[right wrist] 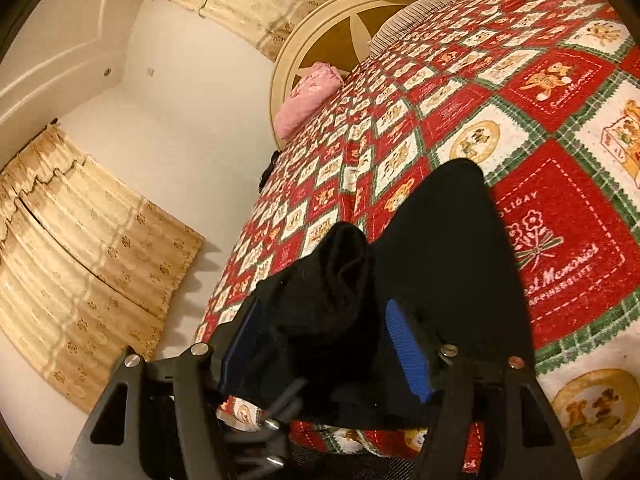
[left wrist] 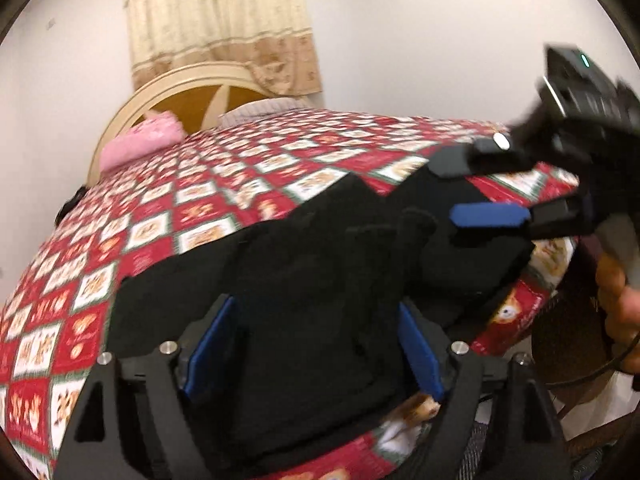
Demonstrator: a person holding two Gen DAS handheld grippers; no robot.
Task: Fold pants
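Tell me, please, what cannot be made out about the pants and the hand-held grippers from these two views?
- Left wrist view: the black pants blur into one dark mass, so folds and leg edges are lost.
- Left wrist view: the right hand-held gripper is motion-blurred and its body is cut by the right edge.
- Right wrist view: the near end of the pants runs behind the right hand-held gripper's frame.
- Right wrist view: the left hand-held gripper is out of frame.

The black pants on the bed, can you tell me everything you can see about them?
The black pants look soft, dark and plain, like thick cloth. They lie rumpled near the edge of the red and white checked bedspread, partly folded over, with a bunched lump sticking up. The left gripper and right gripper each have cloth between their blue pads, but the pads stand apart, not squeezing it.
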